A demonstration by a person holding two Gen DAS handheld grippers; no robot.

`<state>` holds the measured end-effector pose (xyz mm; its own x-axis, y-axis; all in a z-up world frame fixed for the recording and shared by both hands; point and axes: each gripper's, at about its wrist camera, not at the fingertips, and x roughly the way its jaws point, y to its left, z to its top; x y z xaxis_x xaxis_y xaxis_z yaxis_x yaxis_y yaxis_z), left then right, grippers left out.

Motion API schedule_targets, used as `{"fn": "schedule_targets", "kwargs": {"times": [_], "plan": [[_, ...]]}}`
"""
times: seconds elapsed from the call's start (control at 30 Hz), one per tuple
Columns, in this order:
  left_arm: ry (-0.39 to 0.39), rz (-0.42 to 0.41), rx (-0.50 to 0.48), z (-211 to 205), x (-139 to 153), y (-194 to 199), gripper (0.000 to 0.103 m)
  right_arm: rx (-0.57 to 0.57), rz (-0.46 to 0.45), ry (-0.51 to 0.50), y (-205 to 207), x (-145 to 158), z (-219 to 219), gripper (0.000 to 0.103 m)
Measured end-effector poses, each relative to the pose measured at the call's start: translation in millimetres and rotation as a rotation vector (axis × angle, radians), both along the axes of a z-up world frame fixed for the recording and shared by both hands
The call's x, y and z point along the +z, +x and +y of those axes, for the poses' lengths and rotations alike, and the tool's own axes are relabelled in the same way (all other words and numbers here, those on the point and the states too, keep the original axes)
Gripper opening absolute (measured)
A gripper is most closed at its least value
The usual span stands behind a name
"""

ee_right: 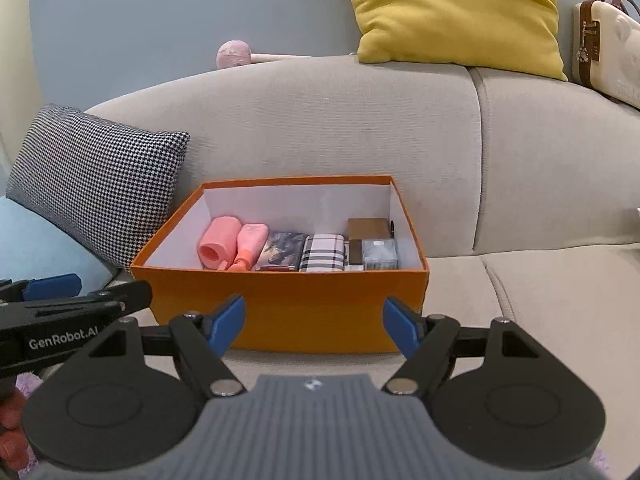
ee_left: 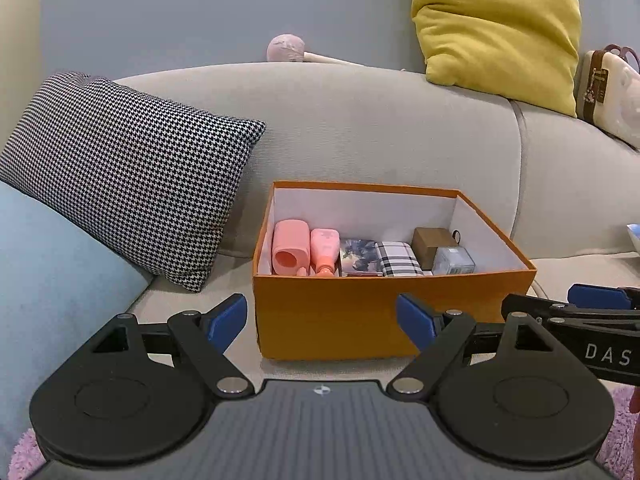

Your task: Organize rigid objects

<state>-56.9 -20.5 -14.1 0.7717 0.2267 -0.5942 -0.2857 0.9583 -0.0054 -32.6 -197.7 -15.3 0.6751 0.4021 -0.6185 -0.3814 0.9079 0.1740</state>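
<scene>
Hovering side by side, the left gripper (ee_left: 322, 322) and right gripper (ee_right: 314, 326) gape wide, empty, before the orange cardboard box (ee_left: 384, 312) holding pink bottles (ee_left: 304, 248) and small cartons; behind, a houndstooth cushion (ee_left: 128, 168) and yellow pillow (ee_left: 496, 28) lean on the grey sofa (ee_left: 360, 128).

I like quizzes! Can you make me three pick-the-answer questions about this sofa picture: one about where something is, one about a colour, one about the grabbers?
1. Where is the orange box?
A. on the sofa seat
B. on the floor
C. on a shelf

2. What colour is the cushion on top of the sofa back?
A. red
B. yellow
C. green

3. How are the left hand-held gripper and right hand-held gripper?
A. both open, empty
B. both clamping a bottle
C. one holding a box

Answers: 1 A, beige seat fabric surrounds it; 2 B, plainly yellow; 3 A, blue fingertips spread apart with nothing between.
</scene>
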Motion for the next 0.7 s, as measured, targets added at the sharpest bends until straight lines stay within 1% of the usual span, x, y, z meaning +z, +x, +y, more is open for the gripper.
{"fn": "schedule_targets", "kwargs": {"times": [0.47, 0.7], "plan": [[0.001, -0.01, -0.019, -7.9, 6.1, -6.7, 0.099, -0.002, -0.01, 0.011, -8.2, 4.1, -5.2, 0.078], [0.001, -0.013, -0.013, -7.4, 7.5, -9.2, 0.099, 0.007, -0.012, 0.013, -10.2, 5.5, -3.8, 0.078]]}}
